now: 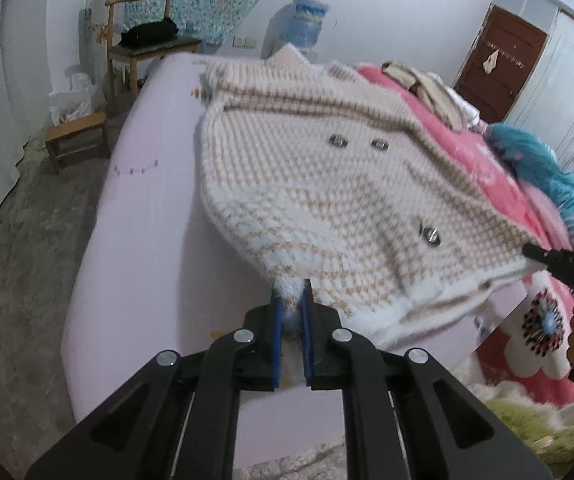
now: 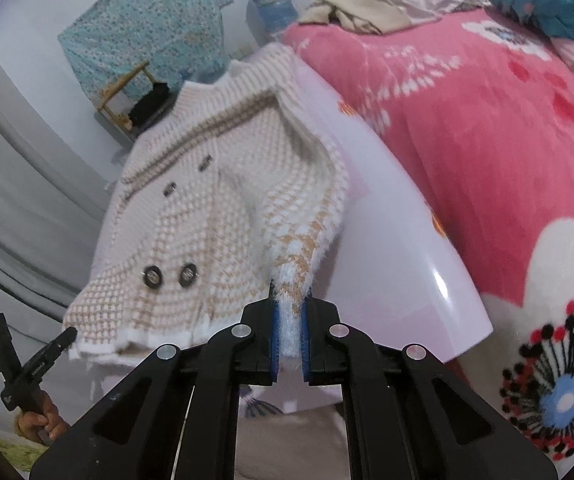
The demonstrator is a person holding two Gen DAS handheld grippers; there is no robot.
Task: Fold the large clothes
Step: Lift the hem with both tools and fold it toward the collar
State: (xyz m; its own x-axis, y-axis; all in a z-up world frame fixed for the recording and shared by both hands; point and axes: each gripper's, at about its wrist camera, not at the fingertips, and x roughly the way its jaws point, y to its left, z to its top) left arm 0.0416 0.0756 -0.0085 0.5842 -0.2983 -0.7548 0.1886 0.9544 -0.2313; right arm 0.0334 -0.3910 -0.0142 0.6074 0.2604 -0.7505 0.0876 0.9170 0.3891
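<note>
A cream and tan knitted cardigan (image 1: 327,184) with metal buttons hangs stretched above a pale lilac board (image 1: 147,208) on the bed. My left gripper (image 1: 291,300) is shut on one bottom corner of its hem. My right gripper (image 2: 289,300) is shut on the other bottom corner; the cardigan (image 2: 207,208) spreads away from it, lifted off the board (image 2: 399,240). Each gripper shows in the other's view: the right gripper (image 1: 527,250) at the hem's right end, the left gripper (image 2: 71,334) at the hem's left end.
A pink flowered blanket (image 2: 487,140) covers the bed to the right, with a pile of clothes (image 2: 367,4) and a teal garment (image 1: 535,156) on it. A wooden chair (image 1: 143,40), a low stool (image 1: 79,140) and a water dispenser (image 1: 307,20) stand beyond the board.
</note>
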